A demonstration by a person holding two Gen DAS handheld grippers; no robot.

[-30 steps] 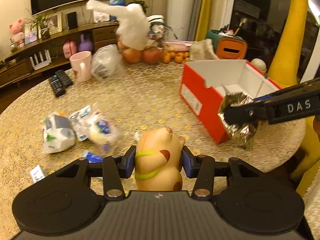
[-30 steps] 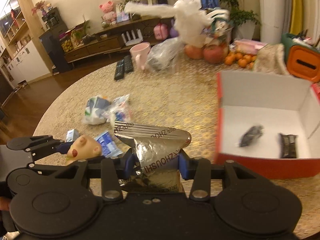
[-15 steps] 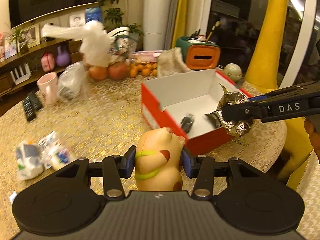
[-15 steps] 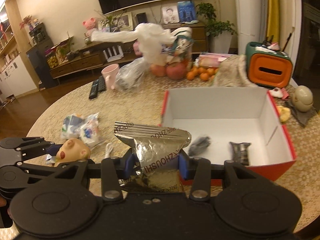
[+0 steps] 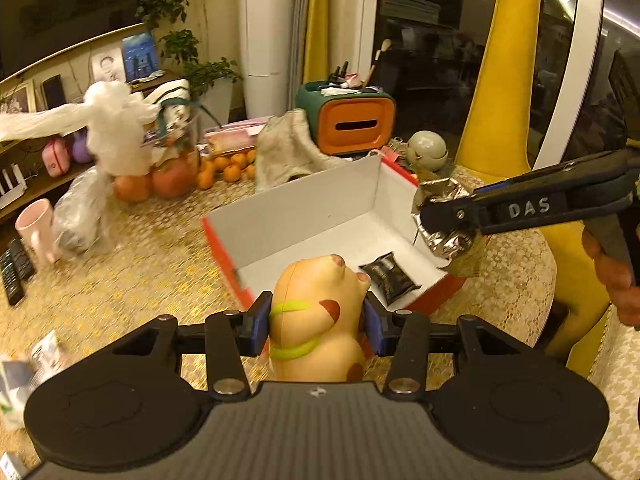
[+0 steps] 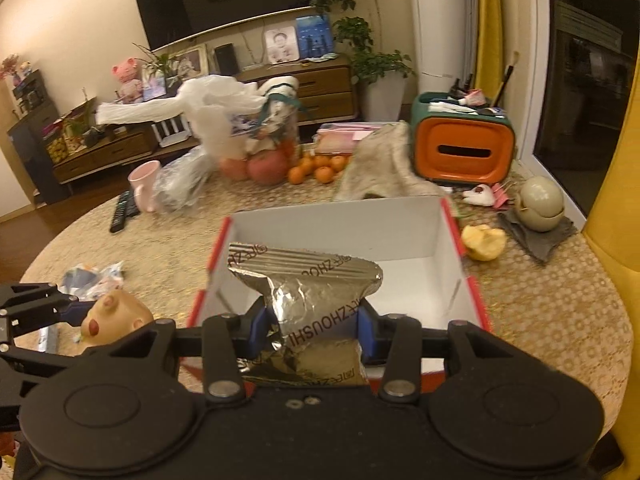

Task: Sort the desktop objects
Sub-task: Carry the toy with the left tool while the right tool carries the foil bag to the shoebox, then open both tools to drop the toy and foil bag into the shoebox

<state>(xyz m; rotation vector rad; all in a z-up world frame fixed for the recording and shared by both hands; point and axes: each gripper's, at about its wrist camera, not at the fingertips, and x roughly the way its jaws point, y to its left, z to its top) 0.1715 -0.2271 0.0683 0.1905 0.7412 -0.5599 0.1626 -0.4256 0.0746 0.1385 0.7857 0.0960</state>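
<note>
Your left gripper (image 5: 318, 322) is clamped on the tan squishy animal toy (image 5: 320, 320) — blue pads pressed into both its flanks, its snout aimed away from you. Just past its nose sits the open red box (image 5: 312, 216), white inside, with a dark packet (image 5: 390, 278) on the floor near the front wall. Your right gripper (image 6: 310, 332) has the silver foil pouch (image 6: 308, 292) pinched at its waist, the crimped top fanning out above the jaws — and the pouch hangs over the box's near edge. From the left camera, that pouch hovers at the box's right-hand corner. Behind the box, well beyond both tools: a crumpled cloth (image 6: 384, 168), an orange tissue holder (image 6: 464, 148), some tangerines (image 6: 316, 168).
</note>
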